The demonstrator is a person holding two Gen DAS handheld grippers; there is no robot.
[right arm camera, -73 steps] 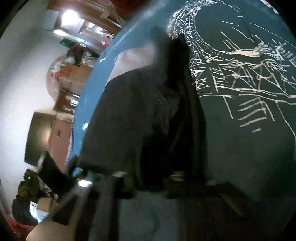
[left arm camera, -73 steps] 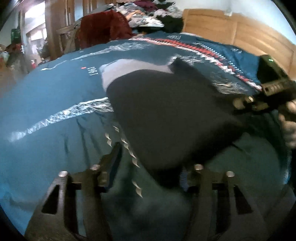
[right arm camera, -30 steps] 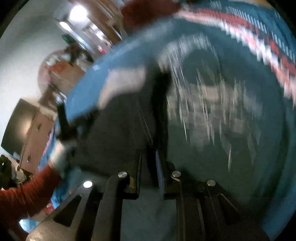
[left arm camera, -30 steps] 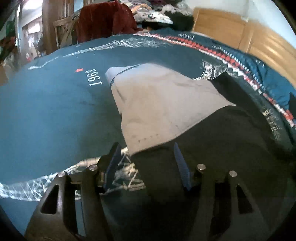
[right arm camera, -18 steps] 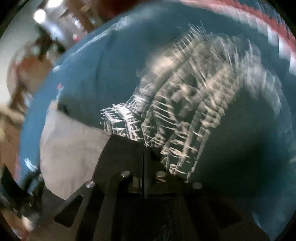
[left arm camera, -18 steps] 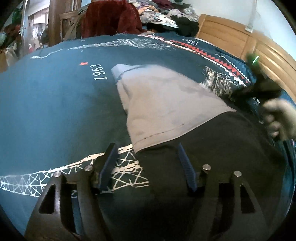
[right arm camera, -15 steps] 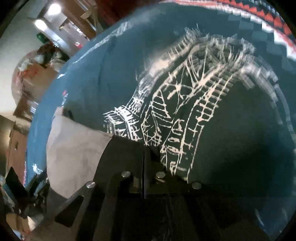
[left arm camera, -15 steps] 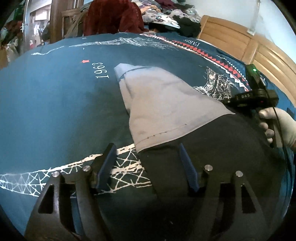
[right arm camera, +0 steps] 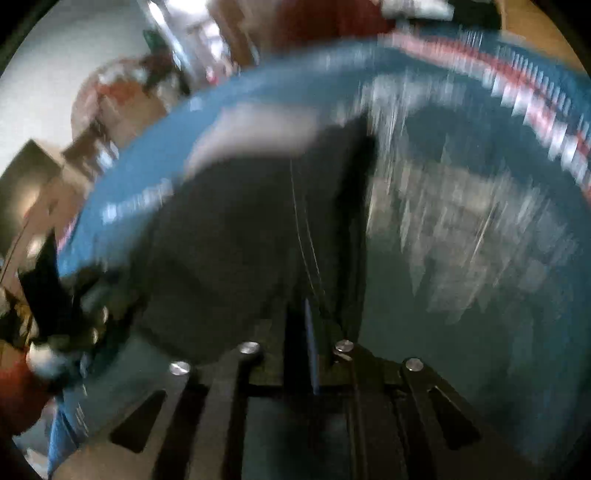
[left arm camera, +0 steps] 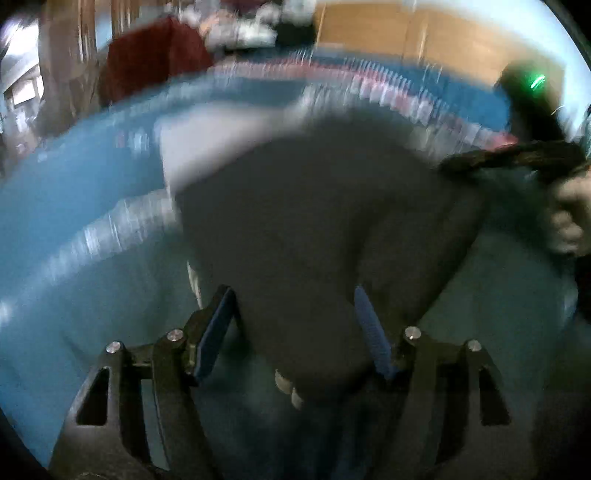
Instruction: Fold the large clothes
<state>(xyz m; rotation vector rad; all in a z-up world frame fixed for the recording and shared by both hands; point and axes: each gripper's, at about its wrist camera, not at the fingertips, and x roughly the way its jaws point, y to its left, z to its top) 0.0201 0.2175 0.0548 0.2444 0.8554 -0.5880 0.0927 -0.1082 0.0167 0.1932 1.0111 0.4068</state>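
A large garment lies on the teal bedspread (left arm camera: 66, 229), with its dark part (left arm camera: 303, 221) spread over most of its light grey part (left arm camera: 207, 144). My left gripper (left arm camera: 293, 328) is open, and the dark cloth runs between its blue-padded fingers (left arm camera: 218, 325). At the right of the left wrist view, a hand (left arm camera: 569, 221) holds my right gripper (left arm camera: 517, 158) at the cloth's far edge. In the right wrist view my right gripper (right arm camera: 310, 332) is shut on a fold of the dark garment (right arm camera: 236, 236). Both views are motion-blurred.
A wooden headboard (left arm camera: 424, 40) stands behind the bed. At the back left, a dark red garment (left arm camera: 155, 62) hangs over a chair beside a heap of clothes (left arm camera: 240, 26). A red sleeve (right arm camera: 18, 398) and wooden furniture (right arm camera: 122, 99) show at the left of the right wrist view.
The dark part now covers most of the grey part that lay bare half a second ago. The right gripper has swung up with the cloth edge; both cameras are moving fast.
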